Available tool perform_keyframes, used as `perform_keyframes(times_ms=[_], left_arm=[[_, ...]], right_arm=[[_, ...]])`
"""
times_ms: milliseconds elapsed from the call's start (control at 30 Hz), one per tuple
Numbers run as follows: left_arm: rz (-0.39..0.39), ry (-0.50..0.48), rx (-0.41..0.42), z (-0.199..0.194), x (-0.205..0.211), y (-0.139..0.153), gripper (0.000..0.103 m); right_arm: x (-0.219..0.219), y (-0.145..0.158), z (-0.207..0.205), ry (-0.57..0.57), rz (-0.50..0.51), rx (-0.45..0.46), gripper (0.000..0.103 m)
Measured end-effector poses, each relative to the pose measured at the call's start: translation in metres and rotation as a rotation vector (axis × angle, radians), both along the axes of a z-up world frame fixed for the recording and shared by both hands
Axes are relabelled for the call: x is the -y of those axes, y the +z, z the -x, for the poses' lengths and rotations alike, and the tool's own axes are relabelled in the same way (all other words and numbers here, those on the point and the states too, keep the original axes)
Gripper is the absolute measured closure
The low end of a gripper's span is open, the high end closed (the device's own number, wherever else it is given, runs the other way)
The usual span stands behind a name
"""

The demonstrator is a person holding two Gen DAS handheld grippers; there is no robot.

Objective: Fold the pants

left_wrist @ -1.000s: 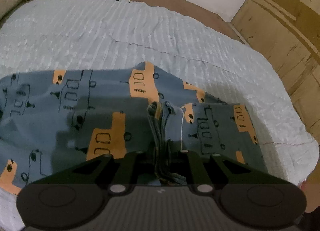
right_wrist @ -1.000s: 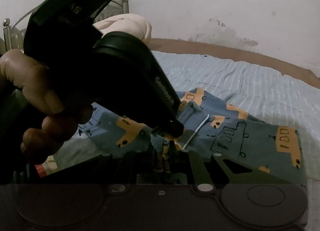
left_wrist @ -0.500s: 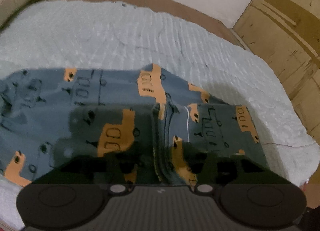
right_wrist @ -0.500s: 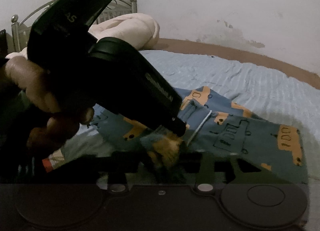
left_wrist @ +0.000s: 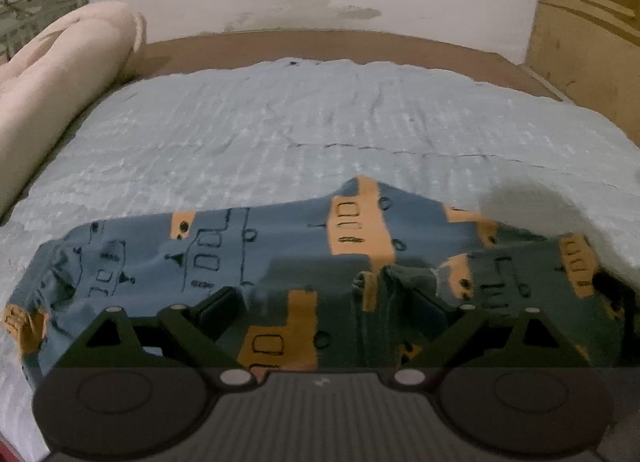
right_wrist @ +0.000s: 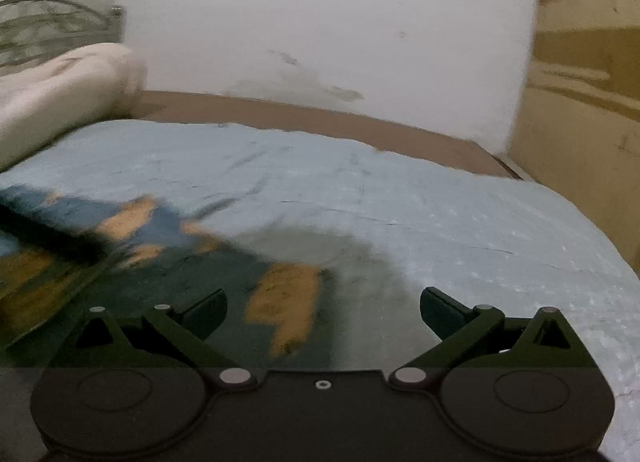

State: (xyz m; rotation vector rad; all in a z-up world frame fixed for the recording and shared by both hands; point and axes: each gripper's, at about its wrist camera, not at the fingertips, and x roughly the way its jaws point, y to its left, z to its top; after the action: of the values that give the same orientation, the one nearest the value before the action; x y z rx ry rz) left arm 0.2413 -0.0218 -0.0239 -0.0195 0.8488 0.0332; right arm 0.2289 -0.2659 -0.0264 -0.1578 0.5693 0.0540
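Both grippers, left gripper (left_wrist: 324, 302) and right gripper (right_wrist: 324, 308), hung wide open over the pants (left_wrist: 280, 246); fold laid, I judged regrasping next

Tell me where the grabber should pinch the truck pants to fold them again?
Probably the bunched end of the pants at the left, near. It is the loose short edge lying flat on the bedspread, so the open left gripper could come in low from that side, pinch all layers and carry them over toward the right end.
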Motion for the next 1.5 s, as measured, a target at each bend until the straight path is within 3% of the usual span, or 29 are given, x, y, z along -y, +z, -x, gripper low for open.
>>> perform_keyframes(times_ms=[133,200,433,600,800,933,1133,1267,1500], left_arm=[[0.035,0.021,-0.015,-0.002,-0.01,-0.007,0.005],[0.033,0.014,-0.012,-0.002,-0.01,-0.008,0.005],[-0.027,-0.033,0.006,0.031,-0.007,-0.007,0.003],[-0.05,-0.037,0.058,0.07,-0.004,-0.011,0.001],[-0.018,-0.032,0.081,0.077,-0.012,0.0,0.001],[-0.036,0.046,0.114,0.082,-0.039,0.017,0.001],[-0.087,0.261,0.133,0.091,-0.099,0.024,0.001],[-0.033,0.368,0.115,0.089,-0.14,0.013,0.001],[0.093,0.358,0.167,0.078,-0.171,-0.002,0.001]], right_arm=[[0.006,-0.022,-0.049,-0.058,0.067,-0.09,0.001],[0.011,-0.031,-0.056,-0.055,0.049,-0.122,0.001],[0.007,-0.02,0.012,-0.008,0.034,-0.06,0.001],[-0.001,-0.03,0.076,0.002,0.098,0.025,0.001],[-0.006,-0.019,0.075,-0.015,0.054,0.055,0.001],[-0.033,-0.003,0.067,0.062,0.025,0.104,0.001],[-0.083,-0.005,0.041,0.199,-0.108,0.035,0.001],[-0.106,-0.008,0.03,0.226,-0.093,0.023,0.001],[-0.122,-0.023,0.022,0.23,-0.043,-0.013,0.001]])
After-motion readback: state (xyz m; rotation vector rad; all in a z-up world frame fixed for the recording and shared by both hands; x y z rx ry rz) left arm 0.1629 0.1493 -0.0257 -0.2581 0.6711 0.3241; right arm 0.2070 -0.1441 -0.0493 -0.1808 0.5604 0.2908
